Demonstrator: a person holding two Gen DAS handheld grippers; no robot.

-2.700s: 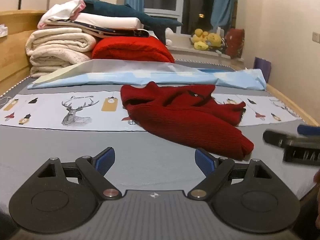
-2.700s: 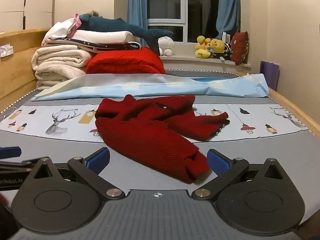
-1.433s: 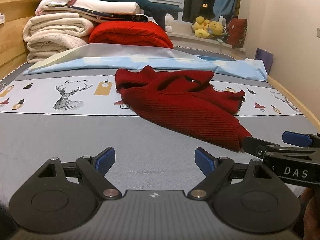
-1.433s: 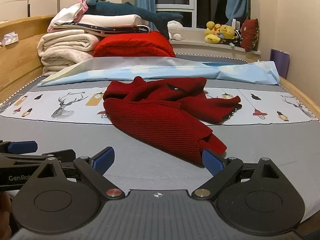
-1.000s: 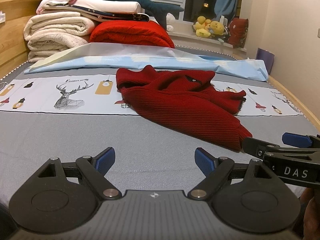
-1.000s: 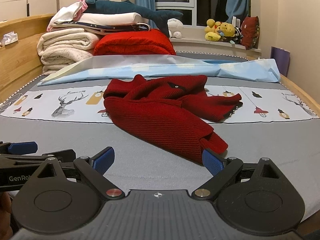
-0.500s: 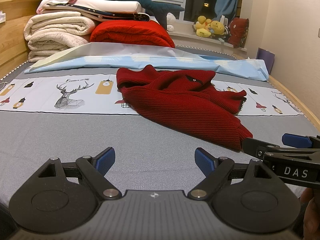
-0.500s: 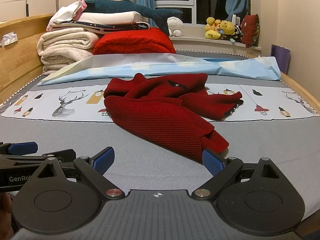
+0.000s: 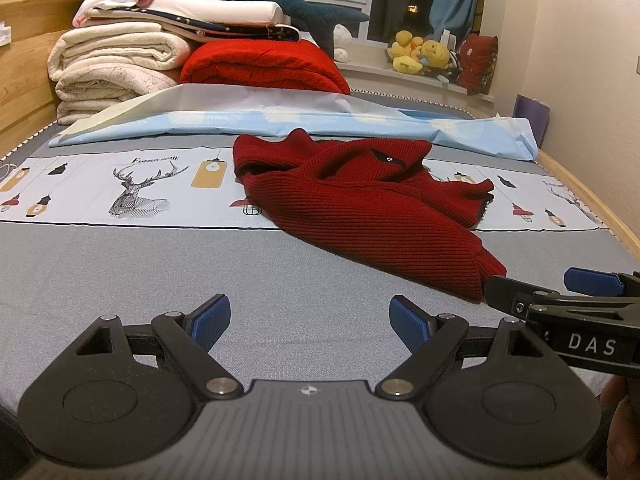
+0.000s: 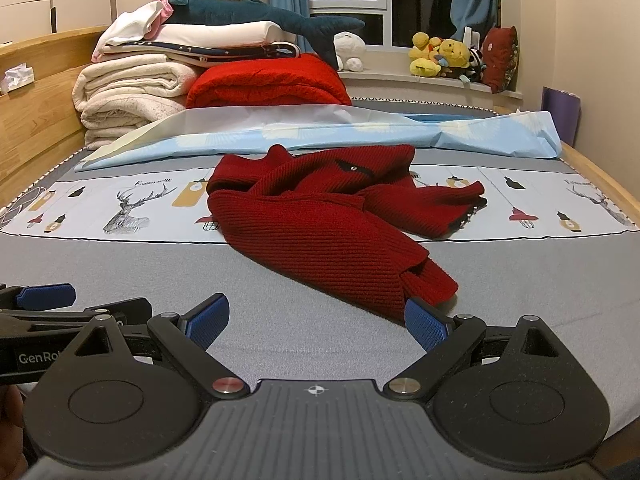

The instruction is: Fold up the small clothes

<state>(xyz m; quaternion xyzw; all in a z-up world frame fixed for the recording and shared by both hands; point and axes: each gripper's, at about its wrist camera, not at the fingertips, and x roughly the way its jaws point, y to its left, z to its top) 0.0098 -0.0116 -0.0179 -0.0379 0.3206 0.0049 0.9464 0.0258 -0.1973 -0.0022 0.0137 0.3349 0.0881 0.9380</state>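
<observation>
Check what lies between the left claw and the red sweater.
Only bare grey bedsheet separates the open left claw from the crumpled red knit sweater; the left wrist view shows this. The right claw enters beside the sweater's near end.

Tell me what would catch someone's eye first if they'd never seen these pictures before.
Most striking is the dark red knitted sweater, lying crumpled in the middle of the grey bed cover, partly over a printed strip with deer. Behind it, a tall pile of folded blankets topped by a blue plush shark fills the far left. In the foreground both tools, right and left, are open and empty, close to the sweater's near end.
</observation>
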